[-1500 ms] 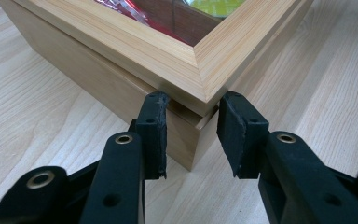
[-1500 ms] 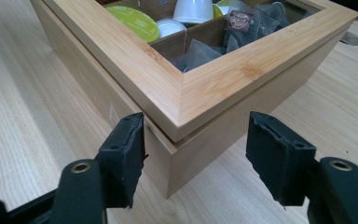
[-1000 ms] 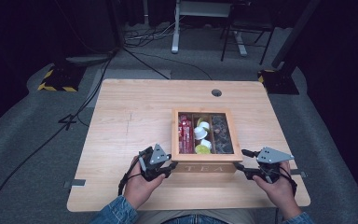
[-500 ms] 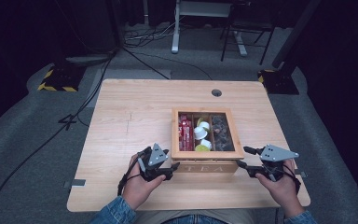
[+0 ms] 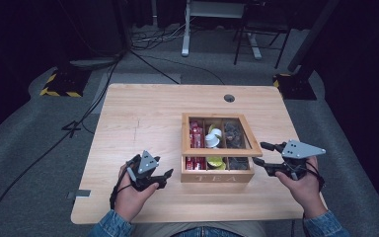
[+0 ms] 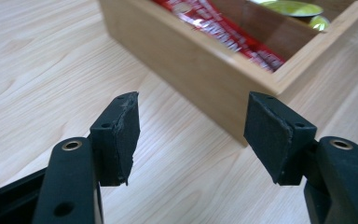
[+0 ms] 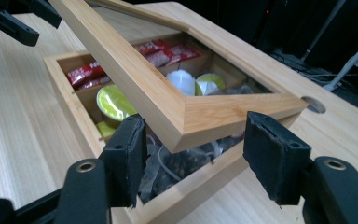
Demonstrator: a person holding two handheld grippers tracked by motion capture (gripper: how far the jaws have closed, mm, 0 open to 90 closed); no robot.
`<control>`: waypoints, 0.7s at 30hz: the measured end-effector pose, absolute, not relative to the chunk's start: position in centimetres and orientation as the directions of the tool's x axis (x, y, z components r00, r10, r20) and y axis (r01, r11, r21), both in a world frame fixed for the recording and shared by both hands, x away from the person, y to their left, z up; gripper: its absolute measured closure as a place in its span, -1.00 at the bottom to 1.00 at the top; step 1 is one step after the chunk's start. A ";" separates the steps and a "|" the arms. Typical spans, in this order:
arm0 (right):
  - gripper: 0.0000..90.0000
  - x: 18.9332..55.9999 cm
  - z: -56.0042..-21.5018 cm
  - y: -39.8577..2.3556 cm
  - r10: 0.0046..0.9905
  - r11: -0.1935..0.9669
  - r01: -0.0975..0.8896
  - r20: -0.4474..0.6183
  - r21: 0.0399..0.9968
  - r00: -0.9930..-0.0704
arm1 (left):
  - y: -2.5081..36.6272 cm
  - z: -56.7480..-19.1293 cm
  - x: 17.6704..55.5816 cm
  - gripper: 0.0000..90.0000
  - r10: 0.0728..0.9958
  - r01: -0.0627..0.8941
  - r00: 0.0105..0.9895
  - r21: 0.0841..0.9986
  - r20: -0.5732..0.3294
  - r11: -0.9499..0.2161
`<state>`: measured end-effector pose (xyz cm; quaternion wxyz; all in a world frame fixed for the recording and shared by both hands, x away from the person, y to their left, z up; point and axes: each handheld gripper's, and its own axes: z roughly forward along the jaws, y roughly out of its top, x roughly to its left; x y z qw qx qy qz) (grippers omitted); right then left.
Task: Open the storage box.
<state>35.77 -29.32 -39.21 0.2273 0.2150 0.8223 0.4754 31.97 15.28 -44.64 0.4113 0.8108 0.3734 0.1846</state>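
The tea box (image 5: 217,170) stands on the bench (image 5: 143,118) between both tools. Its lid (image 7: 177,105) corner lies between the open right tool (image 7: 193,151), nearest. The left tool (image 6: 191,135) has just been opening, empty.

Left tongs (image 5: 170,174) opened, backed off tea box (image 5: 217,175); lid (image 5: 221,148) lifted higher.
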 end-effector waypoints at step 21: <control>0.01 39.2 -34.3 -28.6 0.562 0.428 0.097 -0.181 0.899 -0.807 | 21.4 -46.7 32.5 -0.22 0.842 0.544 0.539 0.751 0.030 -0.375</control>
